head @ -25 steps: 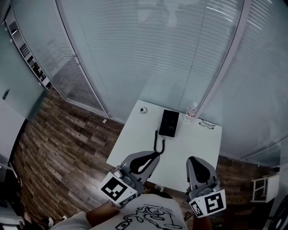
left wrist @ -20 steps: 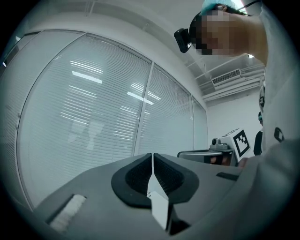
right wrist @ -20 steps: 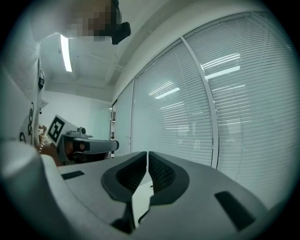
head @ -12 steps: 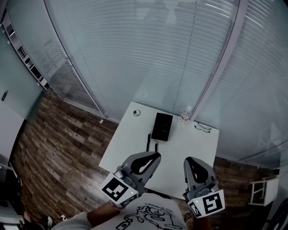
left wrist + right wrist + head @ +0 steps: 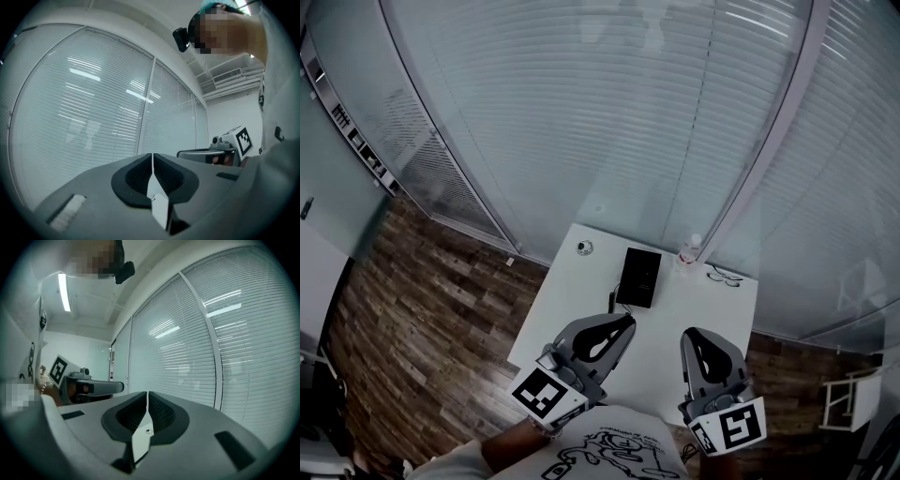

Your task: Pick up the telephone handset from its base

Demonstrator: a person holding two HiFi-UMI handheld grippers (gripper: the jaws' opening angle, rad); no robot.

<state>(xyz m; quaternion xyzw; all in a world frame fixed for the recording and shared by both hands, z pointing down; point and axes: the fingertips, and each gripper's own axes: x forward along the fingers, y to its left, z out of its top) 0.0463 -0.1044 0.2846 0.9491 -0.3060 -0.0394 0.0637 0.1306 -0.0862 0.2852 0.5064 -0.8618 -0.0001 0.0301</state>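
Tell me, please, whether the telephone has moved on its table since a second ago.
No. The telephone still lies between the small round object and the bottle on the white table; only the camera's view shifted.

White table (image 5: 579,302) bears bottle (image 5: 687,254) and glasses (image 5: 723,276).

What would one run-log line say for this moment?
stage: before pickup | left hand-held gripper: shut, empty | right hand-held gripper: shut, empty | telephone: on table, untouched
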